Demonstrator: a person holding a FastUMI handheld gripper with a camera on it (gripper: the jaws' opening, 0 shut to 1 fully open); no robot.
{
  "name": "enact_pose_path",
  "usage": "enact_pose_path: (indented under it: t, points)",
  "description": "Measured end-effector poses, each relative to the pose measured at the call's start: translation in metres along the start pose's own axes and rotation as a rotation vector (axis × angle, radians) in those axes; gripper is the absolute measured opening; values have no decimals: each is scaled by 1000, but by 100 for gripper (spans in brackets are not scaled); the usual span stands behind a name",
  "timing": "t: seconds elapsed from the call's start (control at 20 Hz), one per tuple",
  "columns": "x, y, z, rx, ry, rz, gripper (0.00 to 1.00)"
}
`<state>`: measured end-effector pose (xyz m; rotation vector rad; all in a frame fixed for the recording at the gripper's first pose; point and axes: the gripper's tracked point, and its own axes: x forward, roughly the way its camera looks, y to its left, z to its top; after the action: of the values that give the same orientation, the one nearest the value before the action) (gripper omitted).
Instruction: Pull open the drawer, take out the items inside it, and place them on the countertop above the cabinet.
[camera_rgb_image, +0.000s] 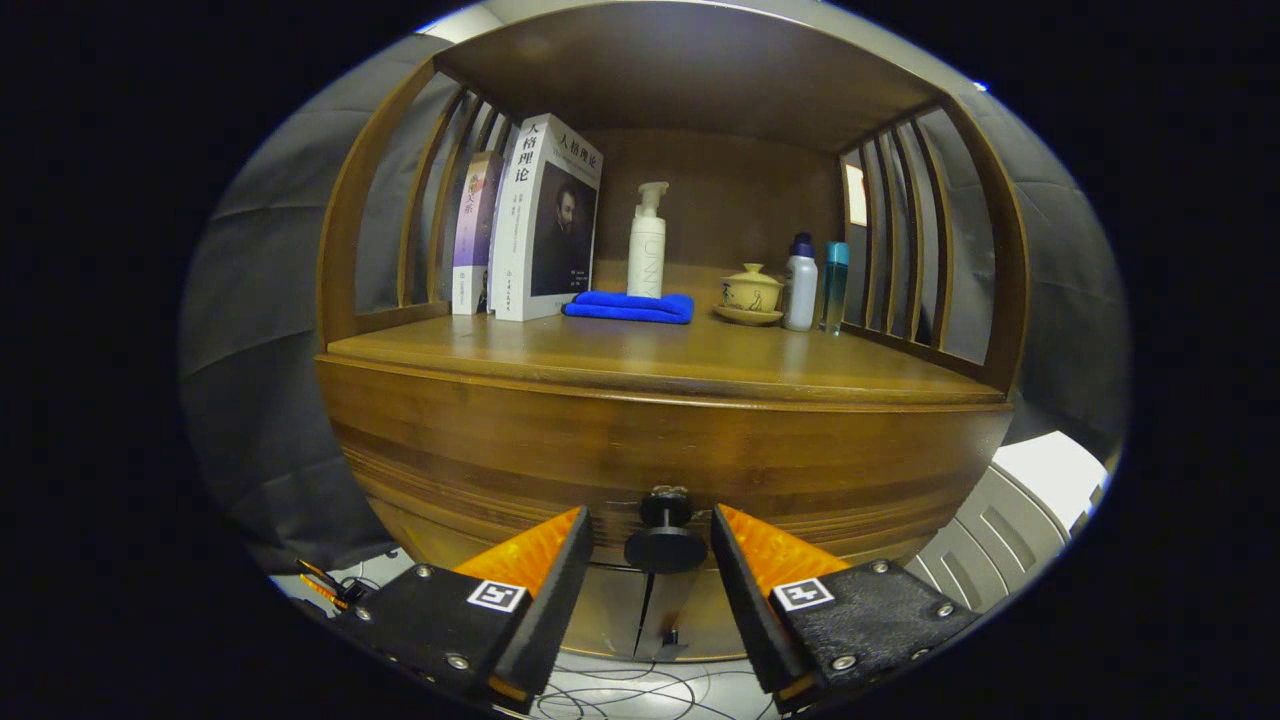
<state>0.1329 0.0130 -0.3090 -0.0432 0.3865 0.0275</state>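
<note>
I can't see inside the drawer (660, 450); its front is closed. Above it, the table (640, 362) carries books (540, 220), a blue cloth (630, 307), a pump bottle (646, 243), a lidded cup (750, 293) and two bottles (812, 282). My fingers (650, 560) are open either side of the drawer knob (665, 532), not touching it.

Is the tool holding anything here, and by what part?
Nothing held. The tool is open, its fingers either side of the drawer knob without touching it.

countertop (700, 365) | on it: books (530, 225); blue cloth (630, 307) under pump bottle (646, 245); lidded cup (750, 293); two bottles (812, 280)
</note>
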Motion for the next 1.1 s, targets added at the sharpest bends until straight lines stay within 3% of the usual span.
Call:
enact_pose_path:
  t: [0.25,0.6,1.1]
  points:
    - [12,-6,-6,-60,5,-30,50]
    - [9,-7,-7,15,-74,3,31]
    - [-7,-9,-14,18,-69,-13,28]
